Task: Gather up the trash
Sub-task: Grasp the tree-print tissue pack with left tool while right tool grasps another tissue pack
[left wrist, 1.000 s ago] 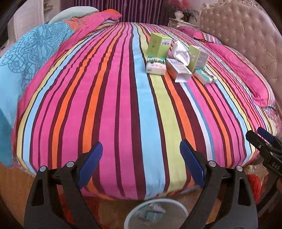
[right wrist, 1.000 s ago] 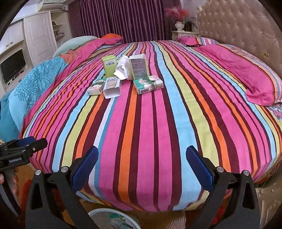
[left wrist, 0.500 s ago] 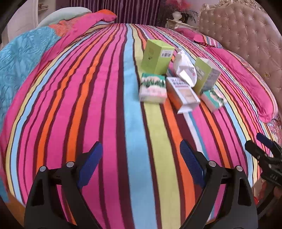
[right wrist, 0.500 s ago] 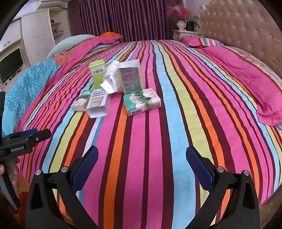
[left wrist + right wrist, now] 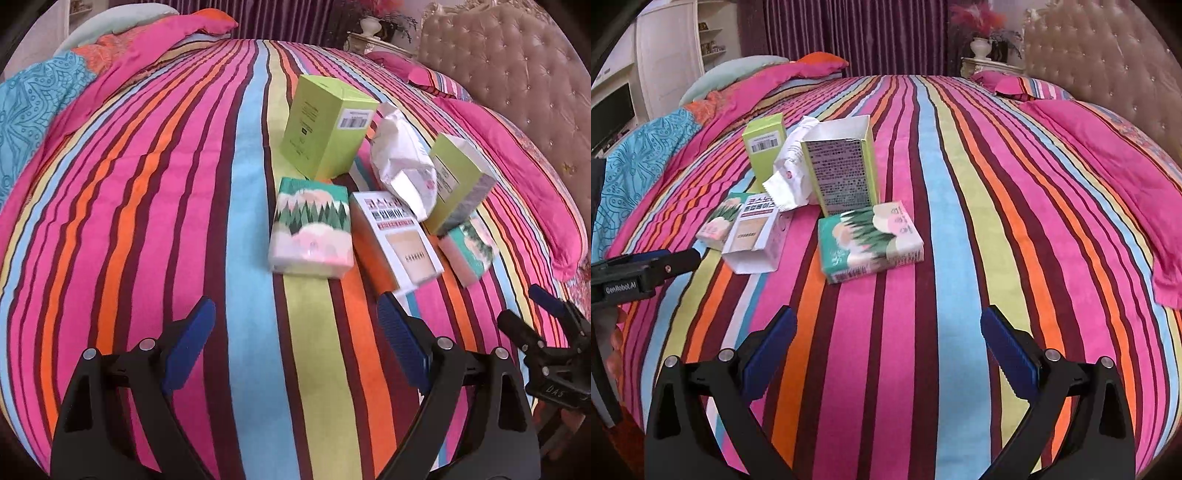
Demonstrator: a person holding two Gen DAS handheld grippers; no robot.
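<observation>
Both fisheye views ride on hand-held grippers and look forward and steeply down along open blue-padded fingers (image 5: pixel 188 345) onto the round bed's striped multicolour cover (image 5: pixel 155 192). The left view sits close to the cluster of small cardboard boxes (image 5: pixel 327 125), the boxes just ahead. The right view (image 5: pixel 768 354) hangs somewhat farther back (boxes to its left). Both share that cluster (image 5: pixel 846 173) and the tufted beige headboard (image 5: pixel 1108 62).

Left claw (image 5: pixel 295 332) open, boxes (image 5: pixel 327 125) & tissue pack (image 5: pixel 310 225) on striped bedspread (image 5: pixel 147 184)
</observation>
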